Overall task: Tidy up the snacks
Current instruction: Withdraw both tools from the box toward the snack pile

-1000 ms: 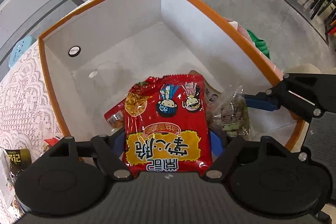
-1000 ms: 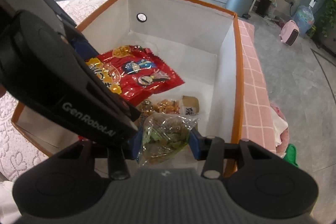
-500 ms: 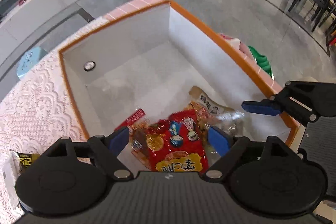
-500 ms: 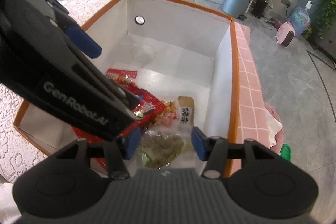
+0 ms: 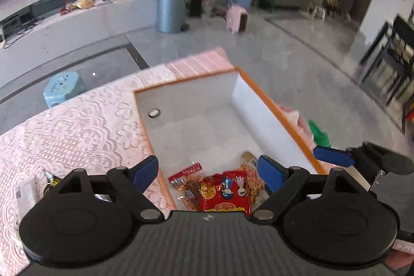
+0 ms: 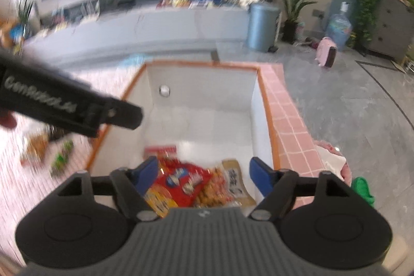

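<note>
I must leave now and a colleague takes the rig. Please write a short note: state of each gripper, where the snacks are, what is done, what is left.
Left gripper: open, empty, above the box.
Right gripper: jaws opening, nothing between them, also above the box.
Done: red bag, tan packet and other small packs lie at the box's near end.
Left: several snacks on the lace cloth beside the box; they are blurred, so count them yourself.
</note>
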